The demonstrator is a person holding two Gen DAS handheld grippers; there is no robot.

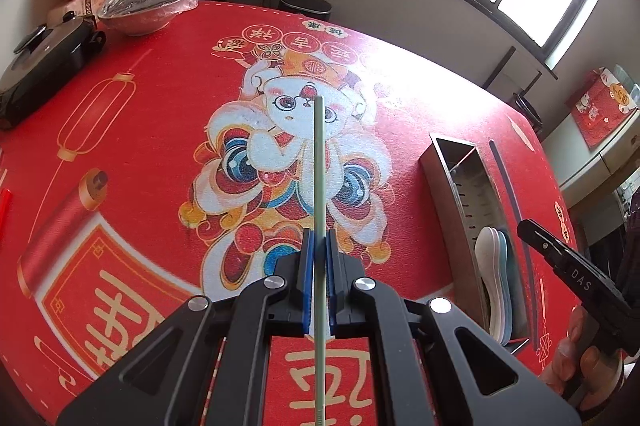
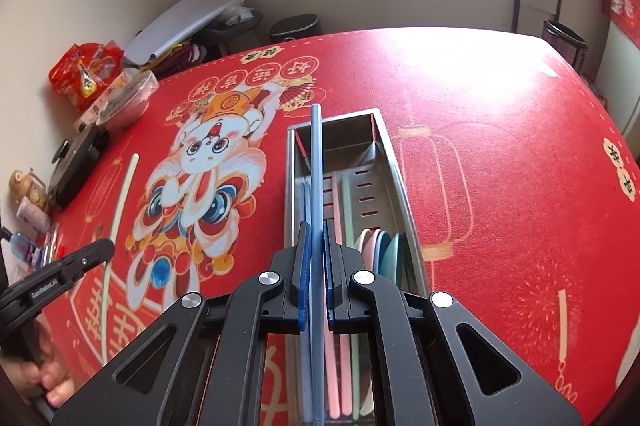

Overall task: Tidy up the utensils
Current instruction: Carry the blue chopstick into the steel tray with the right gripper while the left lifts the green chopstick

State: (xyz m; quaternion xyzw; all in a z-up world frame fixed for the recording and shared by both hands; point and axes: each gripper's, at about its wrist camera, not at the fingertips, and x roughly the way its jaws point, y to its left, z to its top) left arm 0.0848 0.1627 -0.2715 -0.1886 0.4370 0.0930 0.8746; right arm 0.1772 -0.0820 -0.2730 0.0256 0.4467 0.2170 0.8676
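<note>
Left tool (image 1: pixel 319 246) pinches a green chopstick (image 1: pixel 319 161), metal tray (image 1: pixel 460 177) rightward.

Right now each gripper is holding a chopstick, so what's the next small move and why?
Probably lower the right gripper and drop its blue chopstick into the metal tray. It already hangs over the tray, above the pink and green sticks there; the left gripper holds its green chopstick off to the side.
</note>
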